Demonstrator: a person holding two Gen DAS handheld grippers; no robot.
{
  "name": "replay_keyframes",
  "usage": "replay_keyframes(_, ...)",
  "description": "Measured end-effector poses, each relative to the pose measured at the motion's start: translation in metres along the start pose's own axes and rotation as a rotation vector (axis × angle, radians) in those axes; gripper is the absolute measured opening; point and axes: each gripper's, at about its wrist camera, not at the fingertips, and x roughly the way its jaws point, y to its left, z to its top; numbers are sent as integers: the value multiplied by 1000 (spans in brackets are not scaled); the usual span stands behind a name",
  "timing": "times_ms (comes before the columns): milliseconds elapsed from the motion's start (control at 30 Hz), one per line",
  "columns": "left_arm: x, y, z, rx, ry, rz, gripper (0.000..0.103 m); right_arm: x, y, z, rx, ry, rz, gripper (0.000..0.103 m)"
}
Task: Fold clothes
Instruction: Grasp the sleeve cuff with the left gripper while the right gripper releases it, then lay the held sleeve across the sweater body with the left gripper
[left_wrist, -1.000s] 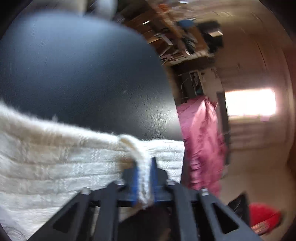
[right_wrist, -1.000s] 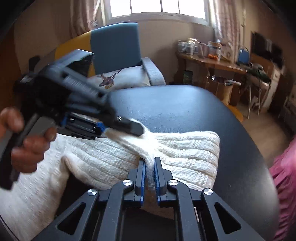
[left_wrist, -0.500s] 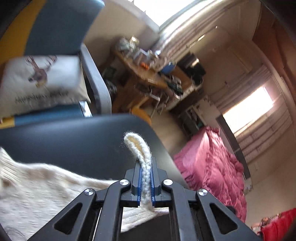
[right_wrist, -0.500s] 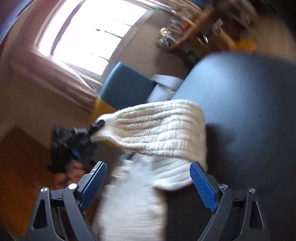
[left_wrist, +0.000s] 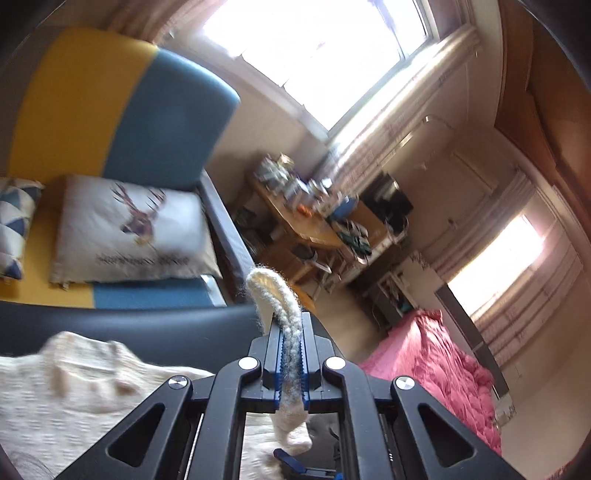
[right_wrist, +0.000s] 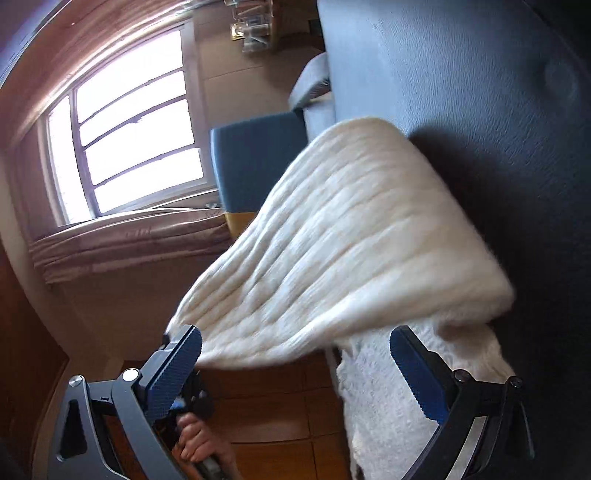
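A cream knitted sweater (right_wrist: 351, 229) lies on the dark table (right_wrist: 480, 92), and one panel of it is pulled up and stretched away from the tabletop. My left gripper (left_wrist: 290, 325) is shut on a folded edge of that sweater (left_wrist: 273, 291), and the rest sags below to the left (left_wrist: 74, 387). In the right wrist view that left gripper (right_wrist: 192, 402) and the hand holding it (right_wrist: 199, 446) show at the panel's raised corner. My right gripper (right_wrist: 295, 339), rolled on its side, has wide jaws that are still opening. The panel's edge hangs between the blue pads, and neither pad presses on it.
A blue and yellow armchair (left_wrist: 110, 110) with a deer-print pillow (left_wrist: 133, 229) stands behind the table. Further back are a cluttered wooden desk (left_wrist: 314, 221), pink bedding (left_wrist: 436, 369) and bright windows (right_wrist: 129, 147). A wooden floor (right_wrist: 277, 424) runs beside the table edge.
My right gripper let go of the sweater, opened wide and rolled onto its side. My left gripper rose and swung away, lifting the sweater edge off the table.
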Motion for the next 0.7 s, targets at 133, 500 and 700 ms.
replay_keyframes(133, -54, 43, -1, -43, -70, 49, 6, 17, -3, -3, -12, -24, -41, 103)
replay_keyframes(500, -97, 215, -105, -282, 71, 324, 6, 57, 15, -18, -292, 26, -314, 103)
replay_keyframes(700, -84, 244, -140, -282, 149, 395, 6, 65, 20, -26, -391, 19, -407, 103)
